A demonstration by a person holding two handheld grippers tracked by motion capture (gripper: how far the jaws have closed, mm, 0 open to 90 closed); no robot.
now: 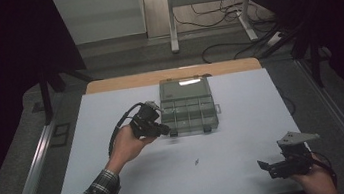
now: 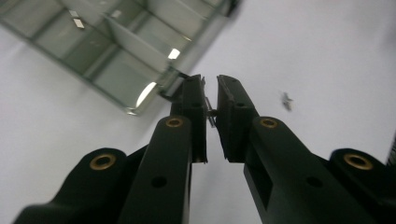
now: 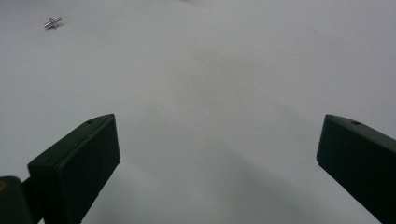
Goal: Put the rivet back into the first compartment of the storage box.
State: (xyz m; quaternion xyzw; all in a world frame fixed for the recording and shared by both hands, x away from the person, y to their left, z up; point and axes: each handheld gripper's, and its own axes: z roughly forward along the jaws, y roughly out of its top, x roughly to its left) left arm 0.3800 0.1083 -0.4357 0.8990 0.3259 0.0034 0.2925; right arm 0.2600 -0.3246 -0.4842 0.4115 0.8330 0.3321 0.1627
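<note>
The left gripper [image 1: 164, 130] hangs just off the near left corner of the organizer box [image 1: 189, 106], its jaws clenched on a small metal pin [image 2: 211, 111] that sits crosswise between the pads near their tips. The grip is that far out probably because the pin is tiny and was taken off a flat surface; pinched at the tips, it stays visible and can be dropped cleanly. In the left gripper view the box shows at the upper left with its clear dividers and compartments open to the top, so the gripper seems poised to carry the pin over the wall into one of them. Which compartment is meant I cannot tell.

A second pin [image 1: 196, 162] lies loose on the white table [image 1: 245, 132], well apart from the box and roughly between the two hands; it also shows in the right gripper view [image 3: 53, 22]. It looks like the next piece to sort.

The right gripper [image 1: 265, 166] rests low at the near right corner of the table, jaws spread wide with nothing between them, apparently parked out of the way while the left does the work
</note>
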